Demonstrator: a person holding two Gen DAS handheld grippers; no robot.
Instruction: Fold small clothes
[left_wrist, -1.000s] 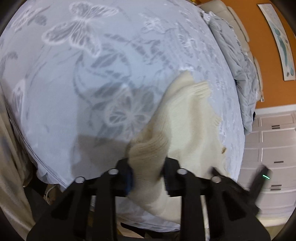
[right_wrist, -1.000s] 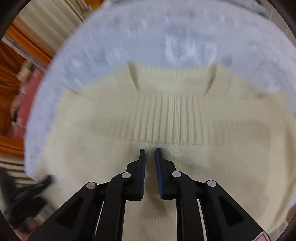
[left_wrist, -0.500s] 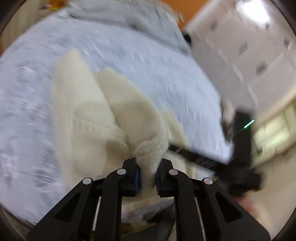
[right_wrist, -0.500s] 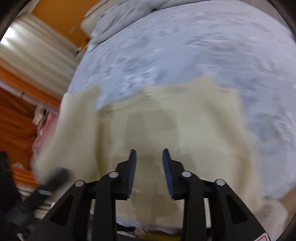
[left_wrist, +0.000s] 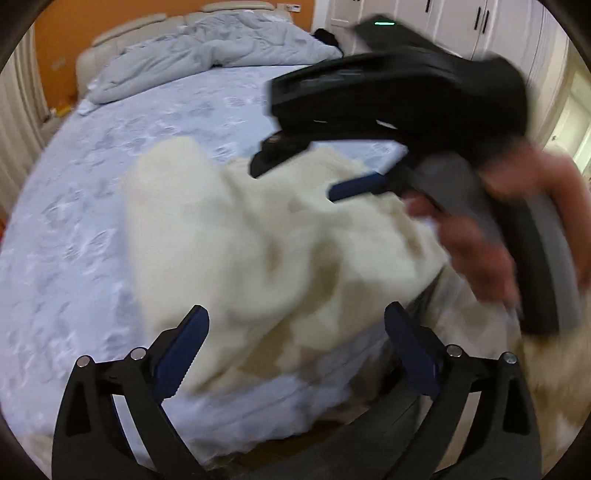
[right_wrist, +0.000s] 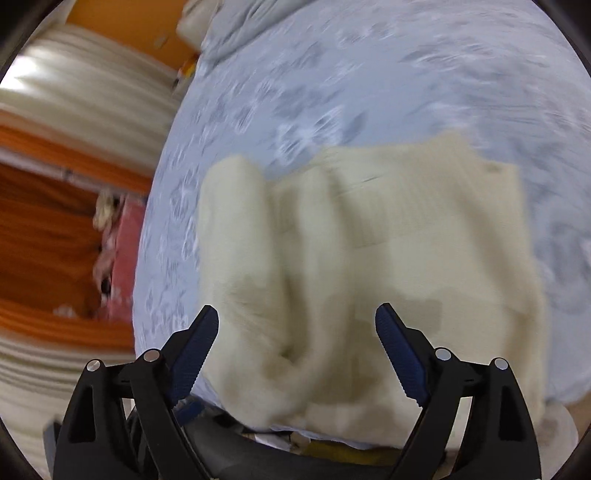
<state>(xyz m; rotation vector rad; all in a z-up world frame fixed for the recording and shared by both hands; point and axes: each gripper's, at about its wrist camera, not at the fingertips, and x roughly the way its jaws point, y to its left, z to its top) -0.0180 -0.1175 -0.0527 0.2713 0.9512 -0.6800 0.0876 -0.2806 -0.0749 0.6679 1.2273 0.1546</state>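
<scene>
Cream sweater (right_wrist: 369, 258); no legible writing

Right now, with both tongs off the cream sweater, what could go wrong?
1. The sweater lies bunched and loosely folded, with a sleeve lump at its left; left unpressed, the fold may spring apart.
2. It sits at the near edge of the bed and could slide off.
3. The right tongs cross close above the left tongs, both opening; they could collide.

Cream sweater (left_wrist: 258, 236) released, sleeve folded.
</scene>
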